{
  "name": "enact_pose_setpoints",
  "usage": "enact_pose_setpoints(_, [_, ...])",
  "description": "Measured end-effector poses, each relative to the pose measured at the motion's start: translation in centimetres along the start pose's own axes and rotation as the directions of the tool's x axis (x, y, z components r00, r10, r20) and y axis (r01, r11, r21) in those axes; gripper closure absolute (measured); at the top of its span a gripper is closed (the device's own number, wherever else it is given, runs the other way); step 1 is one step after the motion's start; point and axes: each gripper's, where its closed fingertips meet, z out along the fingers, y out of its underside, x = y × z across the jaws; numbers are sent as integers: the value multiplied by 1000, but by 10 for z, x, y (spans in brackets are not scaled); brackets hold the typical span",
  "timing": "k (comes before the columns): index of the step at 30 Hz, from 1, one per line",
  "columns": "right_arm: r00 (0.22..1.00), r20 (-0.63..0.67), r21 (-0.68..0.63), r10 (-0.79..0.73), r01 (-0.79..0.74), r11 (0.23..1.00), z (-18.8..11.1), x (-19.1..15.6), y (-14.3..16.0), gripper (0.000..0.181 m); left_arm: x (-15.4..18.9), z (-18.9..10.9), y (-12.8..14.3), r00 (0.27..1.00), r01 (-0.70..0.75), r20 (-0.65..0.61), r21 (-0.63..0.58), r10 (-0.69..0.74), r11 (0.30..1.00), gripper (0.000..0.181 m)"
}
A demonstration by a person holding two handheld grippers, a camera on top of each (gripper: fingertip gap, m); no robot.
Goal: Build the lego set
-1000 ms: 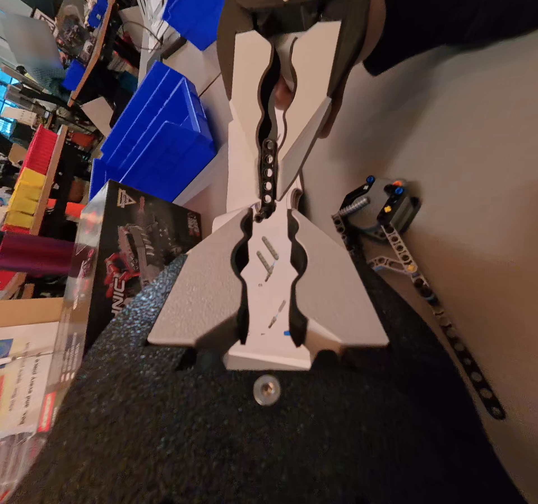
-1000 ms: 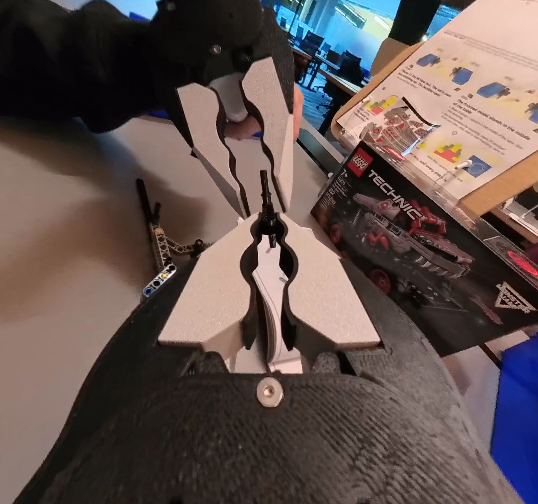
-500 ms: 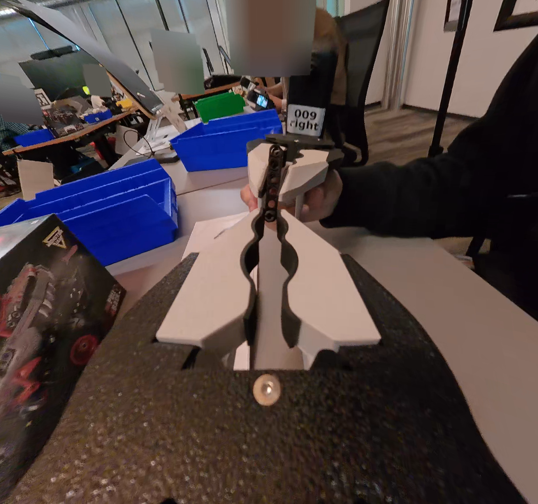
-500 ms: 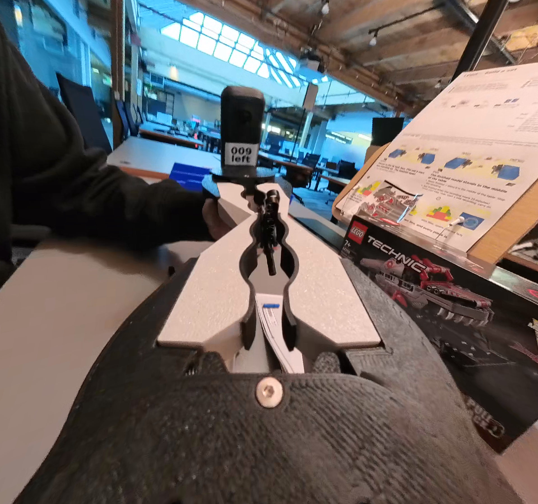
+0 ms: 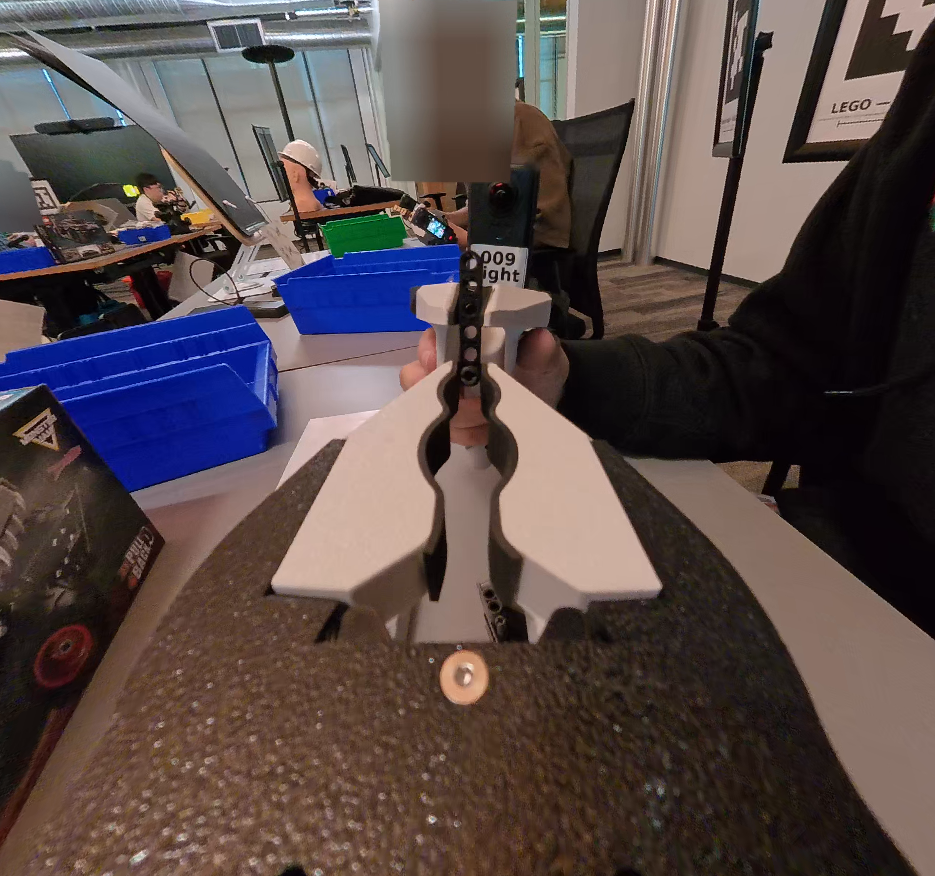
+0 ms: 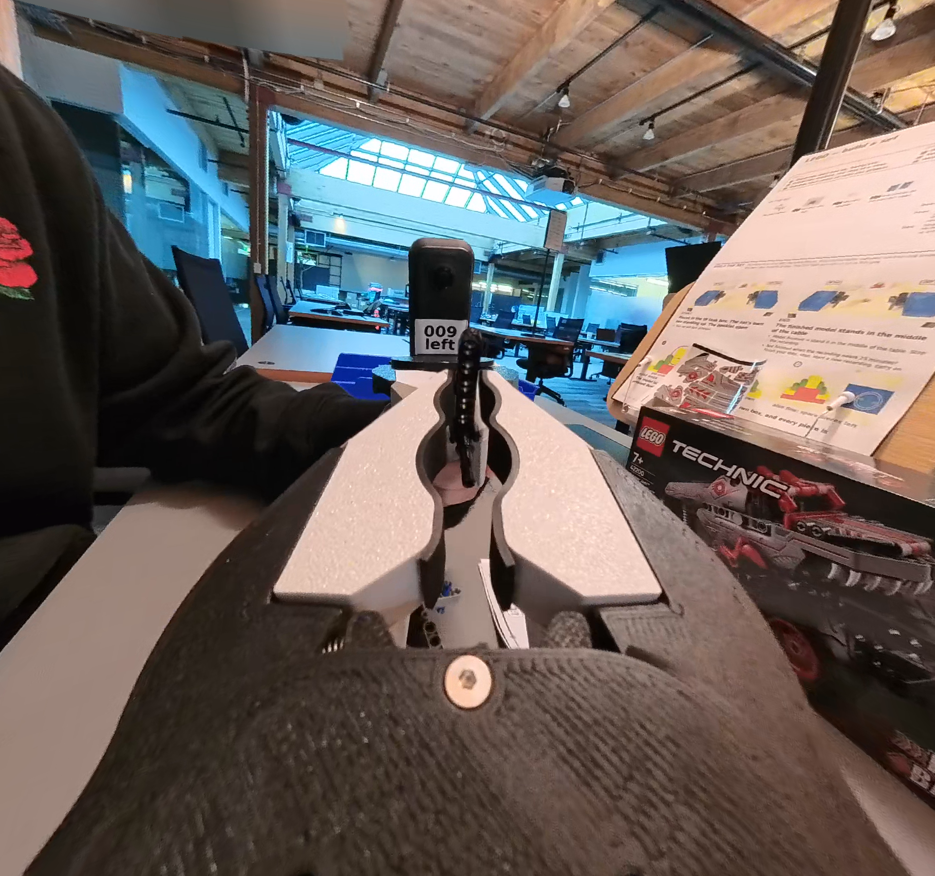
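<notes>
Both grippers are tilting up from the table-facing pose of a second ago and are now levelling out, facing each other above the table [image 5: 759, 599]; the loose assembly seen on the tabletop then is no longer in either view.

Left gripper [image 5: 468, 381] is pinching the black holed beam [image 5: 470, 315] at its lower end, jaws nearly closed on it, with the beam standing upright and its holes facing the left wrist camera. Right gripper [image 6: 468, 396] is meeting it tip to tip; its jaws are narrowed around the same beam, which shows edge-on in the right wrist view, and a dark pin-like piece [image 6: 468, 452] is hanging between them. Whether the right jaws are clamping the beam or only the pin, I cannot tell. A hand [image 5: 536, 366] is holding the opposite tool behind the beam.

Judgement: the step is seating a pin into a beam hole, or handing the beam over.

Notes for doing it well:
- Keeping the beam vertical and the tips aligned, so the pin axis stays square to the hole.
- Pressing straight along that axis; sideways force may be twisting the beam out of the pinch.
- Releasing one side only once the other is gripping firmly.

Lego box [image 6: 784, 523] is standing close on the right gripper's right side; blue bins [image 5: 152, 386] are sitting beyond the left gripper, so neither should be crowding the work.
</notes>
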Motion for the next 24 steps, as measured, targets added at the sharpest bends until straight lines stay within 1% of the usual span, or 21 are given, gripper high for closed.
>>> enact_pose_setpoints(4, [999, 14, 54, 45, -46, 998, 0, -1, -6, 171, 3, 2, -3, 1000, 8, -9, 20, -8, 1000, 176])
enact_pose_setpoints(6, [997, 35, 75, 62, -64, 995, 1, -3, -9, 177, 4, 4, -5, 999, 36, -15, 47, -35, 998, 176])
enact_pose_setpoints(8, [997, 15, 105, 74, -75, 992, 1, 1, -12, 177, 1, 5, -8, 997, 73, -6, 91, -72, 993, 176])
enact_pose_setpoints(11, [988, 44, 135, 146, -150, 979, 3, 0, -15, 177, 3, 8, -11, 992, 123, -19, 138, -121, 983, 176])
enact_pose_setpoints(13, [987, 34, 146, 159, -162, 976, 2, 3, -15, 177, 2, 10, -11, 993, 118, 2, 131, -120, 984, 176])
enact_pose_setpoints(15, [975, 49, 120, 215, -219, 968, 3, 4, -12, 177, 0, 10, -9, 995, 98, 17, 106, -101, 989, 176])
enact_pose_setpoints(18, [976, 23, 72, 216, -217, 974, 2, 8, -7, 177, -3, 11, -4, 997, 45, 57, 54, -48, 998, 175])
enact_pose_setpoints(20, [972, 10, 73, 237, -237, 969, 1, 11, -6, 176, -4, 11, -4, 996, 15, 86, 32, -17, 999, 173])
enact_pose_setpoints(22, [969, -22, 97, 247, -244, 965, -3, 17, -8, 176, -5, 11, -2, 995, -17, 97, 3, 17, 1000, 159])
enact_pose_setpoints(24, [962, -23, 116, 272, -268, 956, -6, 21, -11, 176, -6, 7, -1, 994, -50, 95, -27, 52, 998, 153])
